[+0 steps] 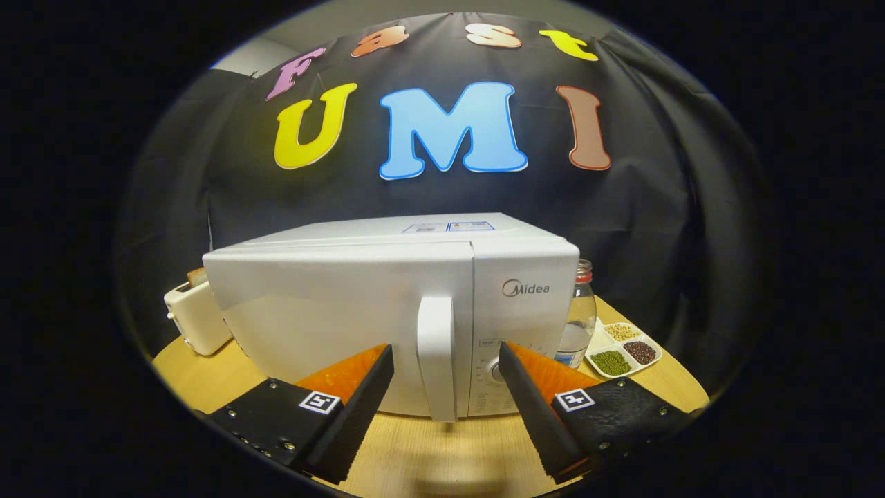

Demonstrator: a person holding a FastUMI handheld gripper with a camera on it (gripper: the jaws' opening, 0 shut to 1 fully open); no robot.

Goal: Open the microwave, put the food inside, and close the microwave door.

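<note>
Room: I see bare table (422, 456) under my fingers.
Handle (437, 356): just ahead, between them.
Gripper (446, 366): wide apart, holding nothing.

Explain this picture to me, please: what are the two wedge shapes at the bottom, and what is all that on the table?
The camera rides on a hand-held gripper, a two-fingered tool a person carries. The wedges are its fingers, spread open and holding nothing. Between them you see the handle of a white microwave, whose door is shut. It stands on a round wooden table. Left of the microwave sits a toaster. Right of it are a clear bottle and a divided dish with beans or grains. The job is to open the microwave, so the gripper looks lined up for the handle.
</note>
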